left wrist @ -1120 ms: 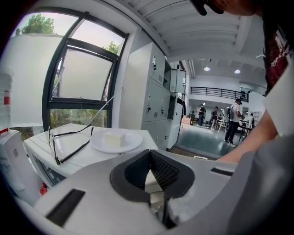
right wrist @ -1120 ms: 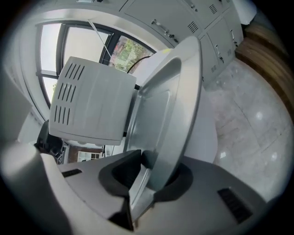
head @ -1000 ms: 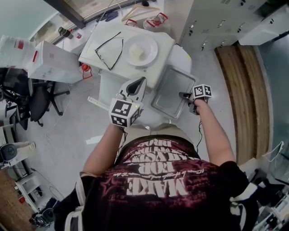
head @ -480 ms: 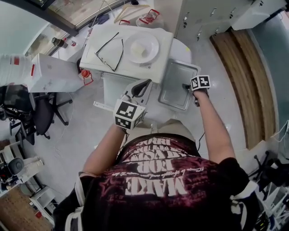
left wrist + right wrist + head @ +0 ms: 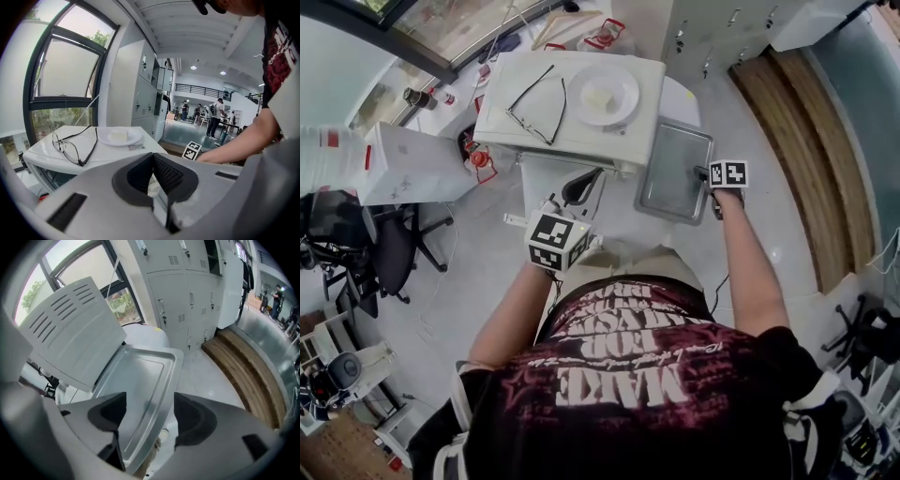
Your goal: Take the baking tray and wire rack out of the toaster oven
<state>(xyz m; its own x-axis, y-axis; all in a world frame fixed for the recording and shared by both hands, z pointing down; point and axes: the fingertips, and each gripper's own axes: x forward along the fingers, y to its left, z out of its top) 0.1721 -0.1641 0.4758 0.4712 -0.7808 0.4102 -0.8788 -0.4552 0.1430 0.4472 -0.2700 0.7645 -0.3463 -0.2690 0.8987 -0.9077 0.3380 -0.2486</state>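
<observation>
R tongs (image 5: 147,416) have just been opening and now stand wide apart: the near rim of the tray (image 5: 673,171) runs btwn the jaws, but neither pad presses on it, so the grip is off. L tongs (image 5: 153,173) are closed, pads together w/ nothing btwn them, held in front of the oven (image 5: 581,136) and apart from it. Tray lies flat, right way up, just beside the oven's right side on a white rounded top (image 5: 680,101), fully out of the oven. Vs. a sec ago it sits in the same spot relative to the oven, only then the R tongs looked clamped on its rim. So what's changed is the release, not the tray. That reads as tray set down & let go, i.e. first half of the job done. Rack isn't in any view. It's presumably inside the oven, whose front the head view hardly shows. On the oven's top are glasses (image 5: 65,149) and a plate (image 5: 603,94) w/ something pale on it, both well clear of either tongs. Next, as I judge it, R tongs should back off the rim w/o dragging it, since the tray's near end seems to overhang the top and a nudge could tip it. L tongs, nearest the oven front, are prob. the ones to go in for the rack, and they'd need to open first.
</observation>
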